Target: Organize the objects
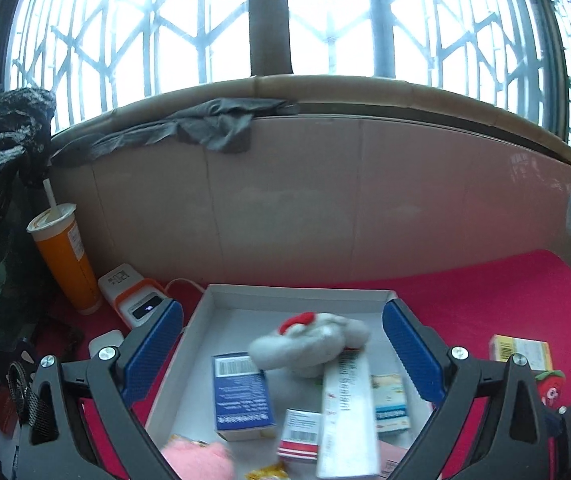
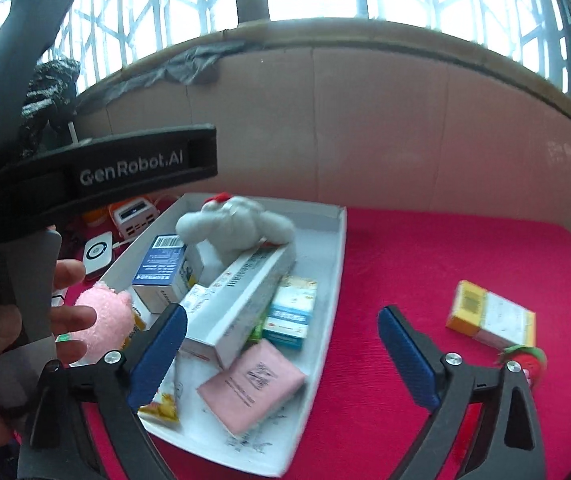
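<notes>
Both open grippers (image 1: 283,354) (image 2: 281,354) above tray (image 2: 333,264)

"GenRobot.AI" stands in pale letters on the black gripper body (image 2: 133,168), up and left of the right jaws. The long white carton (image 1: 347,412) between the left jaws reads "Sealant"; other print is too blurred.
</notes>
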